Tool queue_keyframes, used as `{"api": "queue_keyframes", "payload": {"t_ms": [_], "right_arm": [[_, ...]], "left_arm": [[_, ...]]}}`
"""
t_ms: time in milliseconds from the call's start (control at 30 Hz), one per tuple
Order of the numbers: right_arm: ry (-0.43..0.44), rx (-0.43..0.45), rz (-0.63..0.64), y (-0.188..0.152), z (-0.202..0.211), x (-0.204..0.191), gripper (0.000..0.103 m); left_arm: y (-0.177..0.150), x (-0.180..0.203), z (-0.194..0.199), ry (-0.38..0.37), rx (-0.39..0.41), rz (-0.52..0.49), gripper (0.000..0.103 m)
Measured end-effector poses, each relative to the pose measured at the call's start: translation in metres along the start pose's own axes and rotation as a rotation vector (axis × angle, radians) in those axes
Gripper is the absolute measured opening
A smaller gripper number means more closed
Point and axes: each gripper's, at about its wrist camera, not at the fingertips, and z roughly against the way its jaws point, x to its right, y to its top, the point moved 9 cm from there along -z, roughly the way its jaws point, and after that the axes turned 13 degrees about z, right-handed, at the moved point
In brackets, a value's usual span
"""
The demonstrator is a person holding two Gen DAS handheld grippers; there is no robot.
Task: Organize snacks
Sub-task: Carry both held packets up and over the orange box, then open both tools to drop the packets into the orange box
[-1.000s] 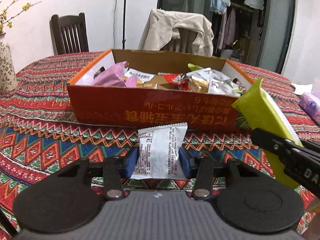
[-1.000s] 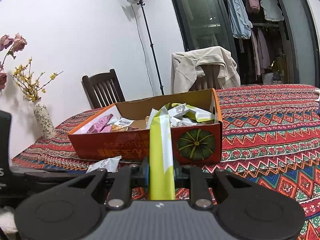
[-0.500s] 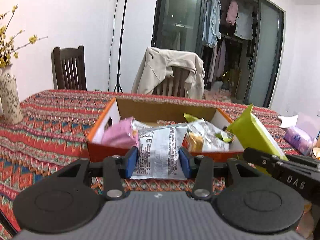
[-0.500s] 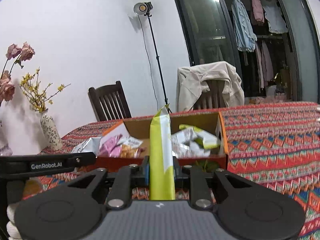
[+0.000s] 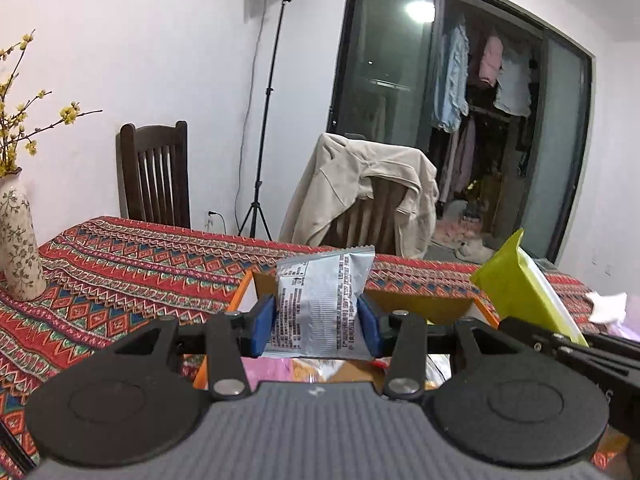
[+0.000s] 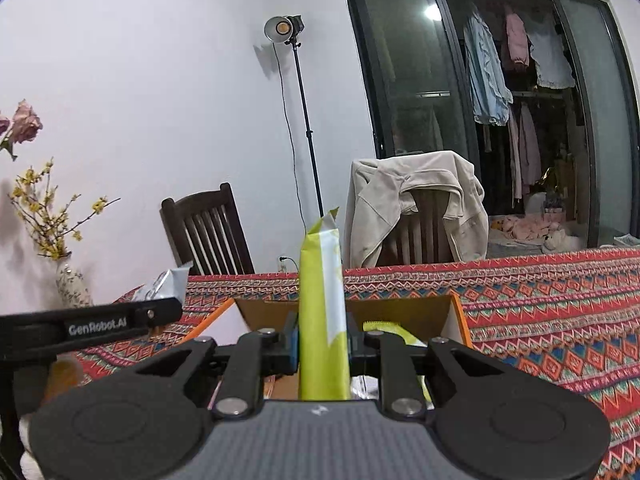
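My left gripper (image 5: 317,326) is shut on a silver-grey snack packet (image 5: 320,300), held upright between its blue pads above the near side of the orange cardboard box (image 5: 420,308). My right gripper (image 6: 323,344) is shut on a tall yellow-green packet (image 6: 322,320), also raised over the box (image 6: 400,310). That green packet (image 5: 520,284) shows at the right in the left wrist view, and the silver packet (image 6: 166,284) at the left in the right wrist view. Pink and other snacks (image 5: 268,372) lie in the box below the left fingers, mostly hidden.
The box sits on a table with a red patterned cloth (image 5: 132,264). A flowered vase (image 5: 18,240) stands at the left. Two chairs, one draped with a beige jacket (image 5: 360,192), stand behind the table, with a lamp stand (image 5: 264,120). White tissue (image 5: 608,306) lies far right.
Both grippers have risen and moved forward toward the box, each still gripping its packet. The box has dropped low in both views, now largely hidden behind the fingers.
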Motion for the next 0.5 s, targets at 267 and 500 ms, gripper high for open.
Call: {"api": "queue_keyframes", "payload": {"t_ms": [267, 500], "right_arm": [[-0.053, -0.015, -0.013, -0.005, -0.048, 0.012, 0.019], [-0.023, -0.027, -0.043, -0.029, -0.064, 0.019, 0.019]], "left_arm": [[0.006, -0.008, -0.04, 0.058, 0.035, 0.006, 0.046], [-0.013, -0.021, -0.064, 0.073, 0.007, -0.001, 0.046]]}}
